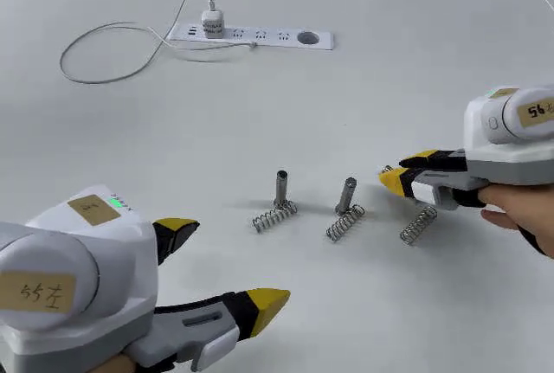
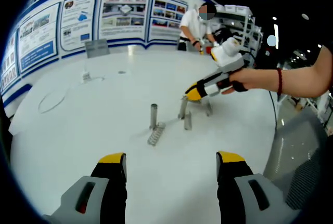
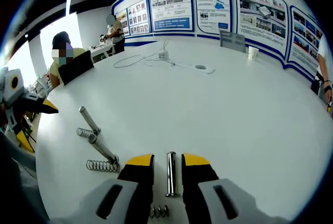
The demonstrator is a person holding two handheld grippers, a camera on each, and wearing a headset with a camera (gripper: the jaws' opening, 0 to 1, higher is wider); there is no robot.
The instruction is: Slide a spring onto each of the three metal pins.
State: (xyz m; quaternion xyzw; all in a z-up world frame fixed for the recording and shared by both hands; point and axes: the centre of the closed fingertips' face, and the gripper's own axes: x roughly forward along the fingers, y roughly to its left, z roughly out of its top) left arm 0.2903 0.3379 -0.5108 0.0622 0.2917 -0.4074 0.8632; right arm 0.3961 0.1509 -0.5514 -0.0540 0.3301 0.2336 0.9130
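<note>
**No spring threaded yet**

The right gripper (image 1: 405, 170) straddles an upright grey metal pin (image 3: 170, 173), jaws narrowly apart, holding nothing. A coiled steel spring (image 1: 419, 224) lies beside it on the white counter (image 1: 389, 87). The left gripper (image 2: 171, 158) gapes empty. Likely next: pinch that spring and thread it.

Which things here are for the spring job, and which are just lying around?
For the job: three upright grey metal pins; three silver coiled wire springs.
Just lying about: long white power strip; white plug-in charger; thin white cable.
</note>
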